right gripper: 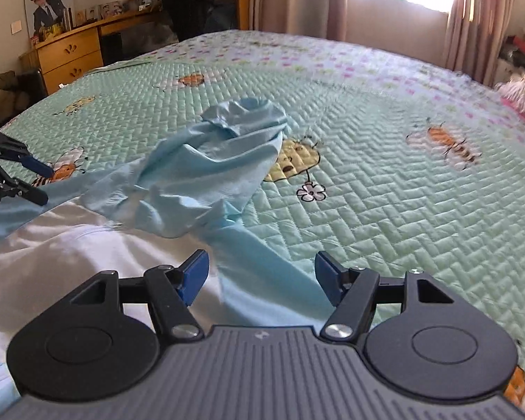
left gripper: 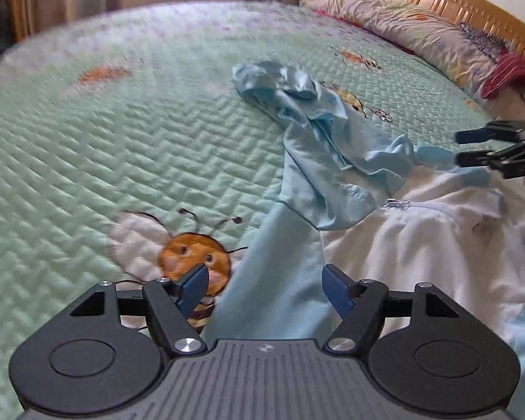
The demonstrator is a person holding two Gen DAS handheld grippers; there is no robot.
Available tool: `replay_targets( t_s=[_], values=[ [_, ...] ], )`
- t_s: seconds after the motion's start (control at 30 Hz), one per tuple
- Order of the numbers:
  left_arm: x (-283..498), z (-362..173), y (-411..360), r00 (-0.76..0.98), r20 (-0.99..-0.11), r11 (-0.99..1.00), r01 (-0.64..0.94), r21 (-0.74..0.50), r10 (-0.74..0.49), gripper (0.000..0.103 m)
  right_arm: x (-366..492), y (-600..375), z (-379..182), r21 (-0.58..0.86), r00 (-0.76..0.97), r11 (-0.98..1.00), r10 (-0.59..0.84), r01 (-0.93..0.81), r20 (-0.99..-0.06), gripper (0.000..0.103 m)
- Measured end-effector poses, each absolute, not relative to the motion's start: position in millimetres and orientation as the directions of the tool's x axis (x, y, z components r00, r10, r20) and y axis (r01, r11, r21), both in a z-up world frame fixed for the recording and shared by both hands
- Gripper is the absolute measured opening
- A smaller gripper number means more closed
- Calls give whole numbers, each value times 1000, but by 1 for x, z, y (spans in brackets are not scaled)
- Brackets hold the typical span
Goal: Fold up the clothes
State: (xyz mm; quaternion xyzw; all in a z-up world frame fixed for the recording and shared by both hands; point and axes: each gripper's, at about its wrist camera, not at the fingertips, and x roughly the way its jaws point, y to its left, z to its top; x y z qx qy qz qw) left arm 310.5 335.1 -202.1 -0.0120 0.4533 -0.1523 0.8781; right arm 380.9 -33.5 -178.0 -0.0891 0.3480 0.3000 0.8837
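A white and light-blue zip jacket [left gripper: 420, 245] lies crumpled on the green quilted bedspread [left gripper: 122, 147]. Its light-blue part [left gripper: 315, 133] is bunched up toward the middle of the bed, and the white zipper [left gripper: 402, 204] shows on the body. My left gripper [left gripper: 266, 287] is open, with a light-blue sleeve [left gripper: 280, 280] lying in the gap, not clamped. My right gripper [right gripper: 262, 278] is also open over another light-blue strip [right gripper: 262, 266] at the jacket's edge. Each gripper shows in the other's view: the right gripper [left gripper: 462, 147] and the left gripper [right gripper: 44, 182], both open beside the blue fabric [right gripper: 210, 168].
Rolled bedding [left gripper: 402, 24] and a red cloth [left gripper: 507, 73] lie along the wooden headboard [left gripper: 455, 3]. A wooden dresser [right gripper: 70, 56] stands past the foot of the bed, with curtains [right gripper: 479, 17] by a bright window. Wide stretches of bedspread [right gripper: 385, 192] flank the jacket.
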Motion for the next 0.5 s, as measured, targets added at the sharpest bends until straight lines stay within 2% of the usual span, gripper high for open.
replay_targets(
  t_s=[0.17,0.2,0.27,0.3,0.33,0.37,0.4,0.5],
  values=[
    [331,-213,338,495,-792,928,281,-243,-358,76,408,-33,-201,127,508,789,500,-601,-702,68],
    [333,-213,338,483,-790,920,289,-264,-378,73,412,-32,-205,133,493,786,499,-604,-712,68],
    [334,-212,335,463,-787,906,309,-289,-409,55,417,-30,-210,149,473,777,511,-612,-718,69],
    [334,-212,334,456,-787,902,318,-292,-415,35,418,-30,-210,151,471,773,515,-616,-716,66],
    [332,-213,331,451,-789,901,320,-294,-418,17,418,-29,-209,153,468,770,519,-620,-715,53],
    [330,-212,328,451,-787,899,321,-297,-421,11,417,-28,-208,150,466,766,520,-625,-716,38],
    [326,-211,323,460,-786,902,326,-284,-413,5,415,-27,-207,146,465,763,521,-630,-716,0],
    [312,-205,301,521,-791,930,332,-158,-321,3,405,-21,-198,80,509,763,502,-642,-699,1]
  ],
)
